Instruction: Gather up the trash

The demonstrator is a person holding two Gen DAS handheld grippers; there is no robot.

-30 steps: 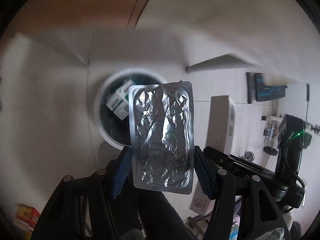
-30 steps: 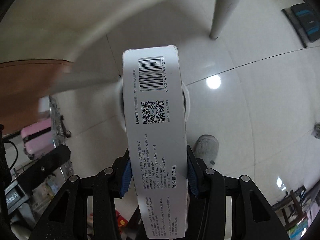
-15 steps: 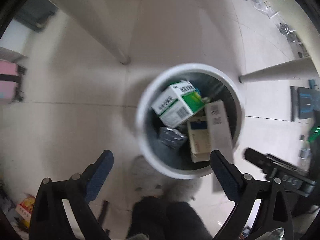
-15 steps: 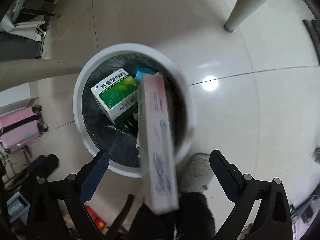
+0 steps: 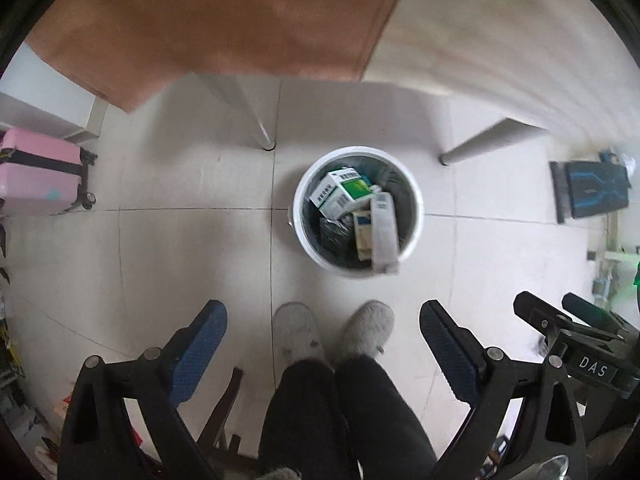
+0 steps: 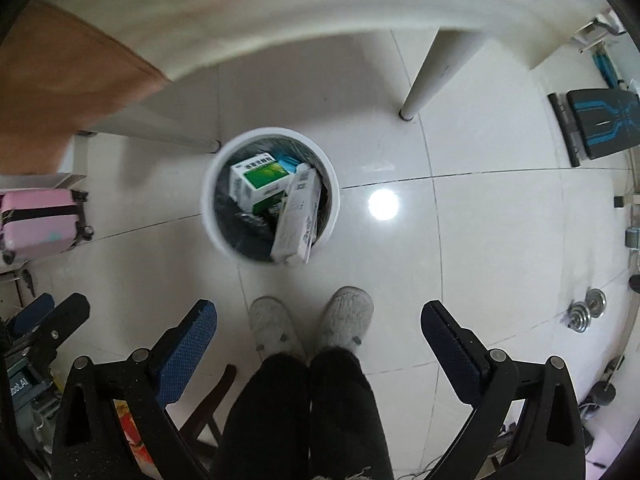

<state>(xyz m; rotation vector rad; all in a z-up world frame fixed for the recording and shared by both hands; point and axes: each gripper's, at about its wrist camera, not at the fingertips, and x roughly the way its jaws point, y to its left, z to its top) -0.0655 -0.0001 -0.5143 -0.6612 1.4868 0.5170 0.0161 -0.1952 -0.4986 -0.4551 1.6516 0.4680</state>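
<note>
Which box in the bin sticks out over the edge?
The long white carton with the barcode: its lower end pokes over the white bin rim, while the green-and-white box stays inside.

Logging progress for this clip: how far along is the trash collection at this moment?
Done: the white bin already holds a green-and-white box, a long white carton leaning over its rim, and a dark foil pack. In hand: nothing; the left gripper and right gripper hang open and empty above the bin. Left: no loose trash shows on the floor; the tabletops are too blurred to tell.
</note>
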